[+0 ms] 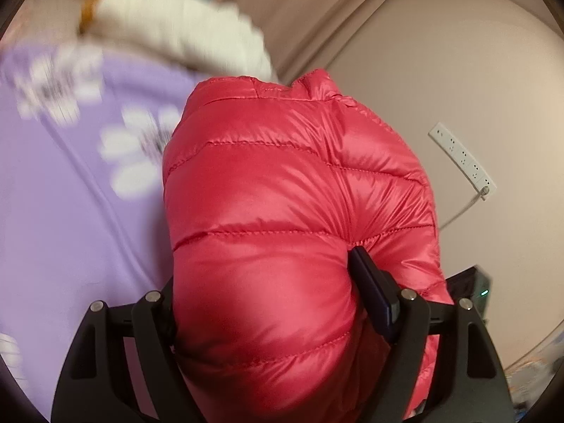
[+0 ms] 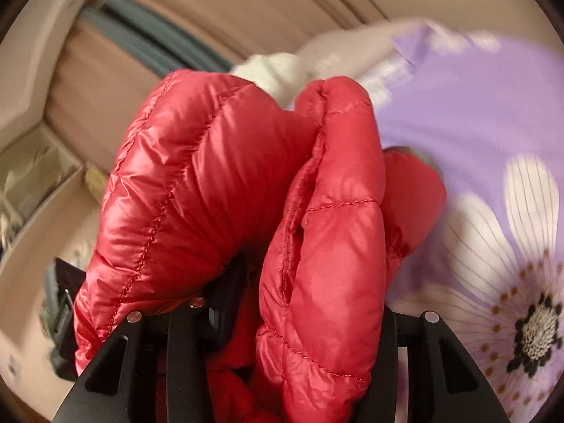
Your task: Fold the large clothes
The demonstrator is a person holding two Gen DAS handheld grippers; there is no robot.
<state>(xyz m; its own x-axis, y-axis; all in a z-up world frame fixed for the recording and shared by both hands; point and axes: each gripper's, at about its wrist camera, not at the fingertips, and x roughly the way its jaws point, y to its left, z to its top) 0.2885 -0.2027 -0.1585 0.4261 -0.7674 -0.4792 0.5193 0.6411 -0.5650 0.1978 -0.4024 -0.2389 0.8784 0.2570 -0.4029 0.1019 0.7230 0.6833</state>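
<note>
Red puffer jacket [image 1: 282,211]: a glossy quilted garment fills the centre of both wrist views, bunched and raised in front of the cameras; in the right wrist view [image 2: 225,183] it falls in 2 thick folds.
Left gripper [image 1: 278,303]: at the bottom centre of its frame, its dark fingers [image 1: 370,282] are pressed against the sides of a padded section of the jacket, clamped on it; the left-hand finger is mostly hidden by fabric.
Right gripper [image 2: 282,303]: at the bottom centre of its frame, closed on the jacket, with red fabric bulging over and between the black fingers [image 2: 229,289].
Bedsheet [image 1: 70,211]: lilac with large white daisies, on the left of the left wrist view and on the right of the right wrist view [image 2: 476,123], behind the jacket.
White fluffy item [image 1: 176,24]: blurred, upper left of the left wrist view.
Power strip [image 1: 461,157]: white, on the beige surface at the right of the left wrist view, a cable leading from its lower end.
</note>
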